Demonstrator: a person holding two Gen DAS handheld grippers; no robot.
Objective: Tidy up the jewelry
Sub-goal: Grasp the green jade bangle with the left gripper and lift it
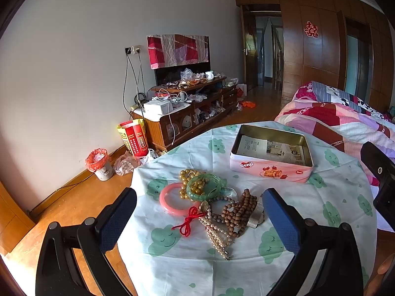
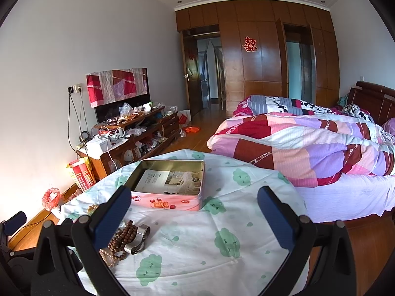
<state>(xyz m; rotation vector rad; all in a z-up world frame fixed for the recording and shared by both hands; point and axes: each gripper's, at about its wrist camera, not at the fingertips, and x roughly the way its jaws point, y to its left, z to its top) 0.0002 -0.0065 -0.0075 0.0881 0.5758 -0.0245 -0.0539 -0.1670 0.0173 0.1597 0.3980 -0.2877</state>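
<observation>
A pile of jewelry lies on the round table's cloud-print cloth [image 1: 333,197]: a pink bangle [image 1: 165,201], a green bangle [image 1: 209,192] on gold beads, a red knotted cord [image 1: 188,223], pearl strands [image 1: 217,236], brown wooden beads [image 1: 240,209] and a silver cuff [image 1: 255,218]. An open pink tin [image 1: 271,170] with a leaflet inside stands behind the pile. My left gripper [image 1: 199,199] is open and empty, its fingers on either side of the pile. My right gripper [image 2: 195,199] is open and empty in front of the tin [image 2: 170,203]; wooden beads [image 2: 123,236] lie by its left finger.
A bed with a patchwork quilt [image 2: 308,143] stands right of the table. A cluttered TV cabinet [image 1: 187,108] stands along the far wall. A red-lined bin [image 1: 100,164] and a red-yellow bag [image 1: 133,137] sit on the wooden floor.
</observation>
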